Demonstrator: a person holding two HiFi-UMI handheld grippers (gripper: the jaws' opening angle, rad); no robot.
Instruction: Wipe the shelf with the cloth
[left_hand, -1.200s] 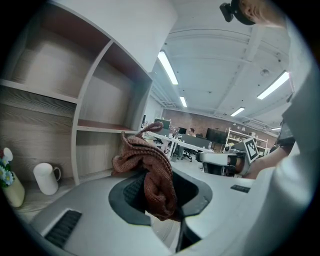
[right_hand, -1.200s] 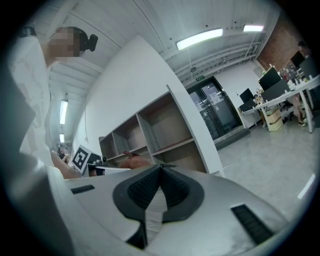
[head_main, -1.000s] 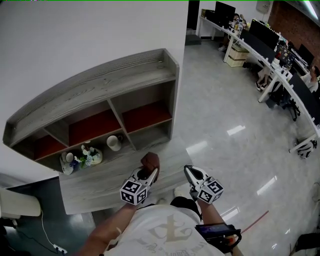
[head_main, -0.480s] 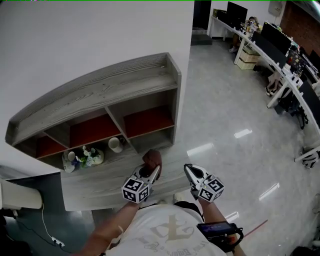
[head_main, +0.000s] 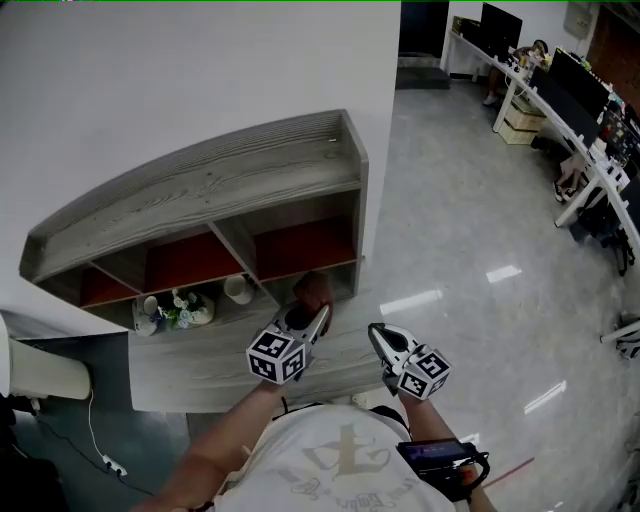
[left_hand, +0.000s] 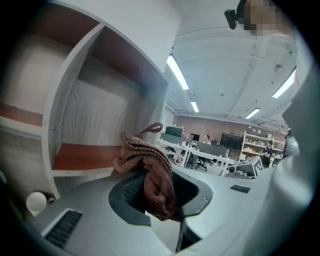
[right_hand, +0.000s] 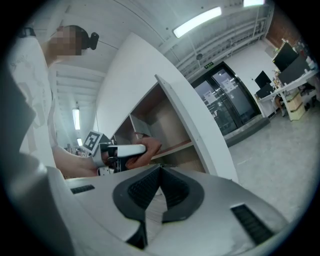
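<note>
A grey wooden shelf unit (head_main: 200, 185) with red-floored compartments stands against the white wall. My left gripper (head_main: 310, 318) is shut on a brown knitted cloth (head_main: 313, 290), held at the mouth of the lower right compartment (head_main: 305, 247). In the left gripper view the cloth (left_hand: 150, 172) bunches between the jaws, with the red shelf floor (left_hand: 82, 156) just beyond. My right gripper (head_main: 380, 343) hangs to the right over the grey ledge (head_main: 200, 365), jaws shut and empty. The right gripper view shows the left gripper (right_hand: 120, 152) and the cloth (right_hand: 147, 149) at the shelf.
A white mug (head_main: 238, 290), a small flower pot (head_main: 183, 308) and another cup (head_main: 148, 312) sit on the lower ledge left of the cloth. Glossy floor (head_main: 470, 250) spreads to the right, with office desks (head_main: 560, 110) far back. A white chair (head_main: 35, 375) stands at the left.
The left gripper has carried the cloth forward from the ledge toward the lower right compartment. The right gripper has stayed about where it was. The head view has shifted slightly.
</note>
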